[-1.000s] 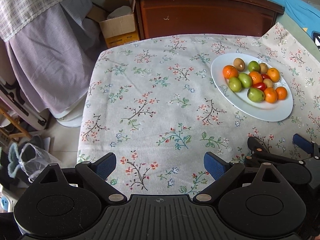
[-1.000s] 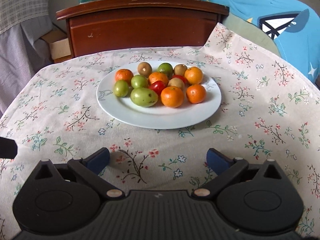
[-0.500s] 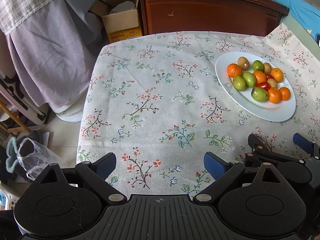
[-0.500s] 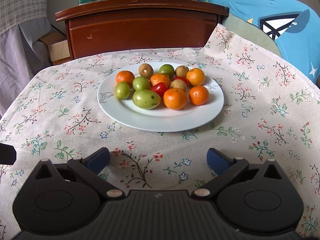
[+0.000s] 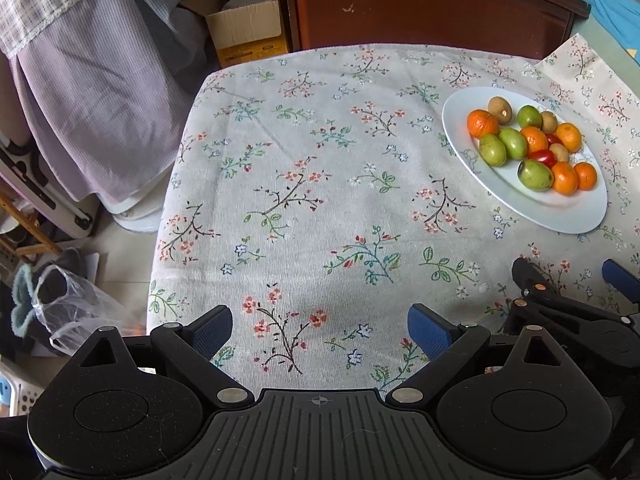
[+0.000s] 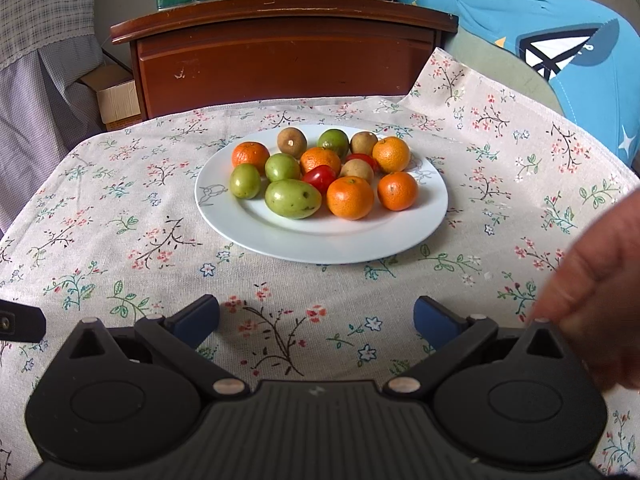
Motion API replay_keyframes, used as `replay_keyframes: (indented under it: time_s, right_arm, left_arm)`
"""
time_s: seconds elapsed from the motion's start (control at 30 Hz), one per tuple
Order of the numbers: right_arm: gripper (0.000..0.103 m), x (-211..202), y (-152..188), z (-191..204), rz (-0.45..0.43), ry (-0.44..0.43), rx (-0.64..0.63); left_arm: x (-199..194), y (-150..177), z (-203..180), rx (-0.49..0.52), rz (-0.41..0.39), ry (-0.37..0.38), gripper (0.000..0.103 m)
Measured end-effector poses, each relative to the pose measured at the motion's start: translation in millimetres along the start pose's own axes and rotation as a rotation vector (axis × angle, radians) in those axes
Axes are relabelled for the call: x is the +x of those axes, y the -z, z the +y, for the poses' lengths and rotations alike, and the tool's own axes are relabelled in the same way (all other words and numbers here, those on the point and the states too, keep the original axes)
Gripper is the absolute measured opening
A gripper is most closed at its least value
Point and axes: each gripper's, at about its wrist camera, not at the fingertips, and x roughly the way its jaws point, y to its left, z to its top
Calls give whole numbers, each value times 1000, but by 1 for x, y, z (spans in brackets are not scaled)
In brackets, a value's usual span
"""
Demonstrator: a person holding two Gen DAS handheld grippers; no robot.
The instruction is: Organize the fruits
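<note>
A white plate (image 6: 424, 224) on the floral tablecloth carries several mixed fruits: orange mandarins (image 6: 350, 197), green fruits (image 6: 292, 198), red tomatoes (image 6: 319, 176) and brown round fruits (image 6: 292, 142). My right gripper (image 6: 316, 318) stands open just in front of the plate, nothing between its fingers. The left wrist view has the same plate (image 5: 560, 216) at the right, with the right gripper (image 5: 576, 280) low in the corner. Over bare cloth near the table's front edge my left gripper (image 5: 320, 330) is open and holds nothing.
A dark wooden cabinet (image 6: 280, 56) stands behind the table. A cardboard box (image 5: 248, 32) and hanging checked cloth (image 5: 88, 60) are at the left, beyond the table's edge. A blue cushion (image 6: 560, 48) lies at the right. A hand (image 6: 596, 280) rests beside the right gripper.
Both grippers have pulled back and risen a little, so the plate looks farther off. A hand has come into the right wrist view at the right edge.
</note>
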Motion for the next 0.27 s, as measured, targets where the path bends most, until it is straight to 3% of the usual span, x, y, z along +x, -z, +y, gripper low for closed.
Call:
replay_keyframes:
  time_s: [0.27]
  right_arm:
    - [102,-1,0,1,-1,0,0]
  left_arm:
    - [13,0,0,-5,22,-18,96]
